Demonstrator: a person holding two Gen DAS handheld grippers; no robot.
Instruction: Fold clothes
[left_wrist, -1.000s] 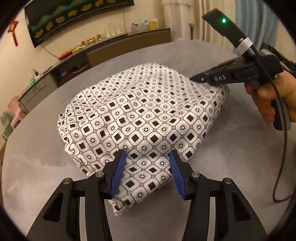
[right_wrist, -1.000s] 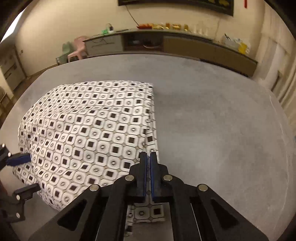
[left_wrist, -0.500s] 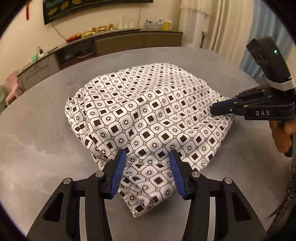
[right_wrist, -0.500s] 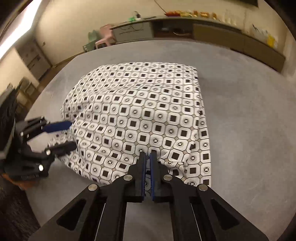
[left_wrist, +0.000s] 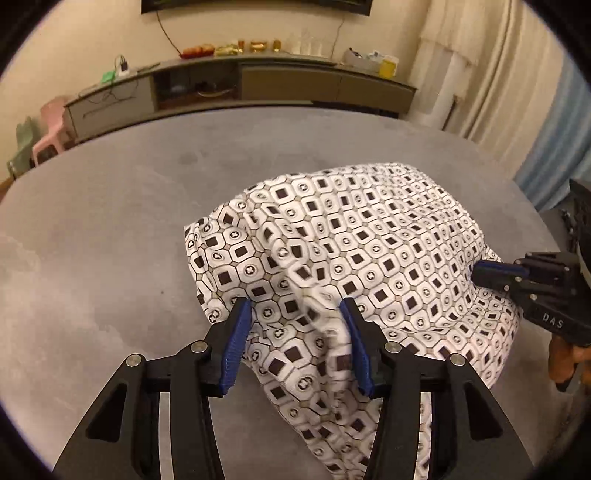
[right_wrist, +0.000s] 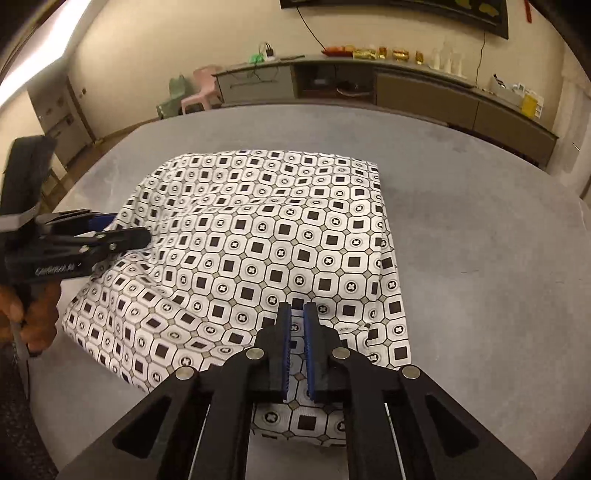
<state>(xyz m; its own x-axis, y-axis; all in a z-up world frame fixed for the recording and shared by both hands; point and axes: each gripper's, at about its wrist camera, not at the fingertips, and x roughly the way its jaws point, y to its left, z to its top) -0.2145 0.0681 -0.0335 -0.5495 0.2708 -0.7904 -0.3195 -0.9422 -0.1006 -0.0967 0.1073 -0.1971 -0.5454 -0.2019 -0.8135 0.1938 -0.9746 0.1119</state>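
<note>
Left gripper: jaws half open astride the patterned garment, apparently ungripped. Right gripper: jaws opening, fabric between.

Living room — long sideboard, curtains.

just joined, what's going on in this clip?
A person is folding a patterned cloth on a grey table, with a hand-held gripper in each hand. The left hand-held gripper stands open around a bunched near corner of the cloth, its pads not visibly pressing. The right hand-held gripper is at the cloth's opposite near edge; its jaws are opening, with fabric in the narrow gap between them. The cloth lies in a rough rectangle, rumpled on the left side.
</note>
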